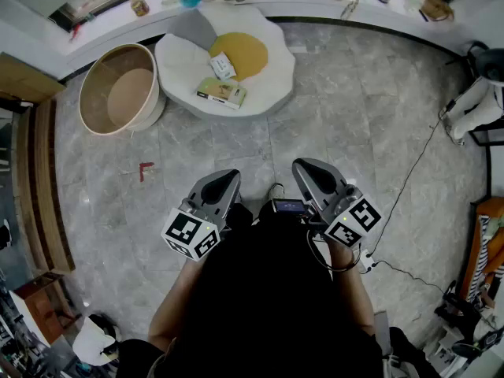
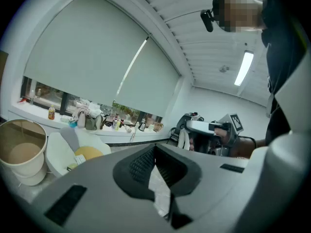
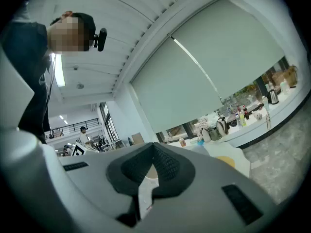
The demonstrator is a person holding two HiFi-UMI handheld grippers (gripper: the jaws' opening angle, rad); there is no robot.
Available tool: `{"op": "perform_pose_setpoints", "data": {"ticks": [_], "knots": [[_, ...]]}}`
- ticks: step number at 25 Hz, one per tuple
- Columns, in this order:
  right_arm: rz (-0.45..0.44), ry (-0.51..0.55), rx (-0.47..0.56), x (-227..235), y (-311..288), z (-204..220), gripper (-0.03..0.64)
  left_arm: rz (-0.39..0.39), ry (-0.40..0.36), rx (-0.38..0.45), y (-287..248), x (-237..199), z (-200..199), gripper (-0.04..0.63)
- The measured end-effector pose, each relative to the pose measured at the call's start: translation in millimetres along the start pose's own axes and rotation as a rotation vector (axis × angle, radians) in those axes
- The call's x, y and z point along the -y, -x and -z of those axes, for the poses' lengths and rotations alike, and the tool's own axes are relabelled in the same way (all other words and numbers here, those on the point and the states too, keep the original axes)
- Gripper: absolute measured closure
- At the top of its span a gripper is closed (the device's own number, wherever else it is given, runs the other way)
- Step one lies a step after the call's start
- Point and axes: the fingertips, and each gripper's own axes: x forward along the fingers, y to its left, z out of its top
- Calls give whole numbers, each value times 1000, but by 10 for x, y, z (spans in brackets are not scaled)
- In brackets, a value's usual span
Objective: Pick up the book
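Grey marble floor [image 1: 354, 109] stretches ahead of both jaws, and the book [image 1: 221, 93] lies well beyond them on a white egg-shaped cushion [image 1: 272, 81]. The left gripper [image 1: 224, 181] and right gripper [image 1: 307, 168] sit side by side, jaws closed on nothing, likely because no reach has begun.
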Motion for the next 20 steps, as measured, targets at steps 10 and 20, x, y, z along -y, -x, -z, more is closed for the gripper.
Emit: {"op": "perform_pose_setpoints", "data": {"ticks": [10,20], "knots": [[17,-10,18,-55,-239,-49,600,8,0,-7,134,-242,-76,581],[55,-24,12,-107,-385,34,600,21,23,-12,267,-405,-41,581]]}}
